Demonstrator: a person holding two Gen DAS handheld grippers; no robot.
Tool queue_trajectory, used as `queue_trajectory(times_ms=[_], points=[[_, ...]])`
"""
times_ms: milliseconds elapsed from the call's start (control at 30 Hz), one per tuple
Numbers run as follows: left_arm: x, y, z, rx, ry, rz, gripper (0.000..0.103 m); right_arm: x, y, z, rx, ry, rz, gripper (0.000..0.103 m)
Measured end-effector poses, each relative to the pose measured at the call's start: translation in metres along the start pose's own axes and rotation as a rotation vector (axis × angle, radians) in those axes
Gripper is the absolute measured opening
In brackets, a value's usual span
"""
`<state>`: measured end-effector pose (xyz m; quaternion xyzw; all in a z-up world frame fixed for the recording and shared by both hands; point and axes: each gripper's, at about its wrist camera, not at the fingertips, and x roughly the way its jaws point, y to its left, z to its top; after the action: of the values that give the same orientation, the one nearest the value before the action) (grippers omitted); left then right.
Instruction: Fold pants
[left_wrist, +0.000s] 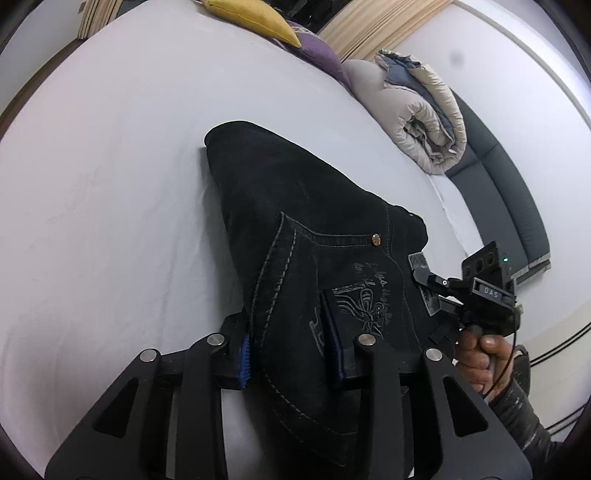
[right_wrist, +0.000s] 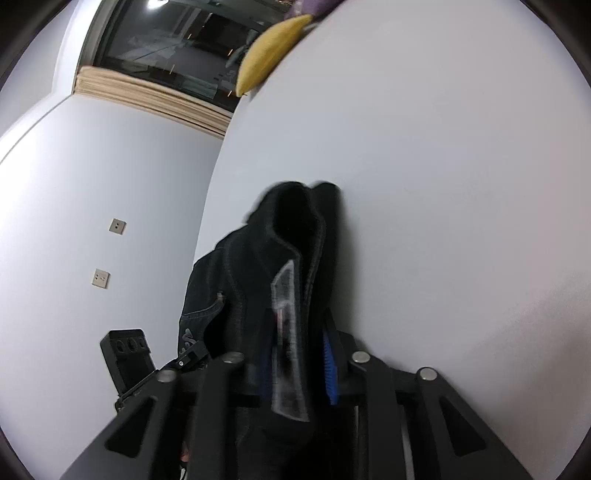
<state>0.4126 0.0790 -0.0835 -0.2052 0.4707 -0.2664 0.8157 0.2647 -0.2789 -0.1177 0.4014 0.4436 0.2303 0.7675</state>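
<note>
Dark blue-black jeans lie partly on a white bed, their waist end lifted toward me. My left gripper is shut on the jeans near a back pocket with embroidery. My right gripper shows at the right of the left wrist view, shut on the waistband edge, with the hand under it. In the right wrist view the right gripper pinches the folded jeans and a white label; the left gripper's body is at lower left.
A yellow pillow and a purple pillow lie at the bed's far end, beside a rolled beige and blue duvet. A dark grey bench runs along the right. A dark window is in the wall.
</note>
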Motion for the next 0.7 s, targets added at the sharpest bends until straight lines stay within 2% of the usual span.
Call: queue_trajectory(times_ms=[67, 167, 267, 333, 400, 433, 467, 567, 633, 700], points=[[0.01, -0.002, -0.008, 0.004, -0.005, -0.002, 0.034, 0.002, -0.003, -0.001, -0.002, -0.006, 0.022, 0.026], [0.004, 0.0, -0.017, 0.006, -0.018, 0.001, 0.038, 0.001, -0.006, -0.001, 0.008, -0.007, 0.061, 0.027], [-0.02, -0.01, -0.026, 0.029, -0.063, 0.064, 0.041, -0.01, -0.006, -0.003, 0.031, -0.047, 0.067, 0.036], [-0.041, -0.027, -0.036, 0.081, -0.108, 0.143, 0.043, -0.026, -0.008, -0.007, 0.05, -0.092, 0.049, 0.042], [-0.07, -0.046, -0.05, 0.147, -0.196, 0.242, 0.06, -0.048, -0.007, -0.017, 0.054, -0.148, -0.018, 0.049], [-0.09, -0.061, -0.059, 0.199, -0.27, 0.295, 0.065, -0.06, -0.005, -0.023, 0.041, -0.173, -0.046, 0.058], [-0.102, -0.071, -0.066, 0.233, -0.317, 0.326, 0.075, -0.07, 0.001, -0.03, 0.02, -0.204, -0.084, 0.06], [-0.149, -0.125, -0.094, 0.369, -0.524, 0.47, 0.103, -0.1, 0.031, -0.055, -0.083, -0.293, -0.198, 0.064], [-0.182, -0.165, -0.12, 0.467, -0.686, 0.557, 0.103, -0.123, 0.059, -0.075, -0.171, -0.366, -0.271, 0.071], [-0.204, -0.193, -0.137, 0.519, -0.783, 0.627, 0.103, -0.147, 0.081, -0.088, -0.235, -0.441, -0.305, 0.077]])
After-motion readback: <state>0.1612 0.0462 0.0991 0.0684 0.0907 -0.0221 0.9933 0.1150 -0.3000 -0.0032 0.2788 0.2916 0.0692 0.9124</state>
